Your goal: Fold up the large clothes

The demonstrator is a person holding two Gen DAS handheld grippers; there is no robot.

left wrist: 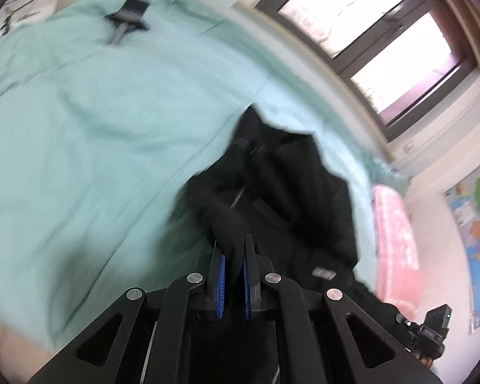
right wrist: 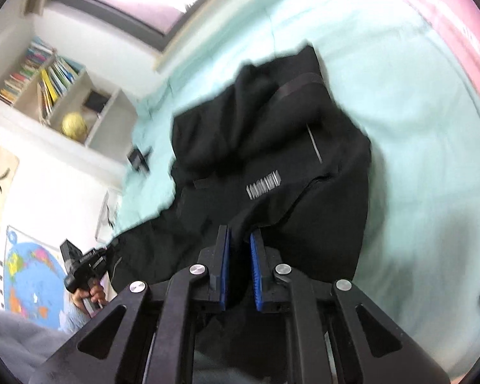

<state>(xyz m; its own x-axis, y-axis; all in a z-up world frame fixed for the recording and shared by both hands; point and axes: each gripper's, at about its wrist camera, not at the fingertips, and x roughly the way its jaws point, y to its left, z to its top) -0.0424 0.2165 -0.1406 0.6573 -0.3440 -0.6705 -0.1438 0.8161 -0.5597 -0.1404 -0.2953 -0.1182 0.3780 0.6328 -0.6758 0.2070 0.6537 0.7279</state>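
A large black jacket (left wrist: 291,192) with a white barcode print lies bunched on a mint-green bed (left wrist: 96,112). My left gripper (left wrist: 233,249) is shut on a fold of the jacket's near edge, with black cloth between its blue pads. In the right wrist view the jacket (right wrist: 272,147) spreads ahead, its barcode print facing up. My right gripper (right wrist: 240,240) is shut on another part of the jacket's near edge. The left gripper (right wrist: 83,265) also shows at the lower left of the right wrist view, held by a hand. The right gripper (left wrist: 428,332) shows at the lower right of the left wrist view.
A small dark object (left wrist: 128,16) lies on the far part of the bed. A pink blanket (left wrist: 393,240) lies along the bed's side. A window (left wrist: 368,32) is behind the bed. A bookshelf (right wrist: 54,96) and a wall map (right wrist: 32,278) stand beside it.
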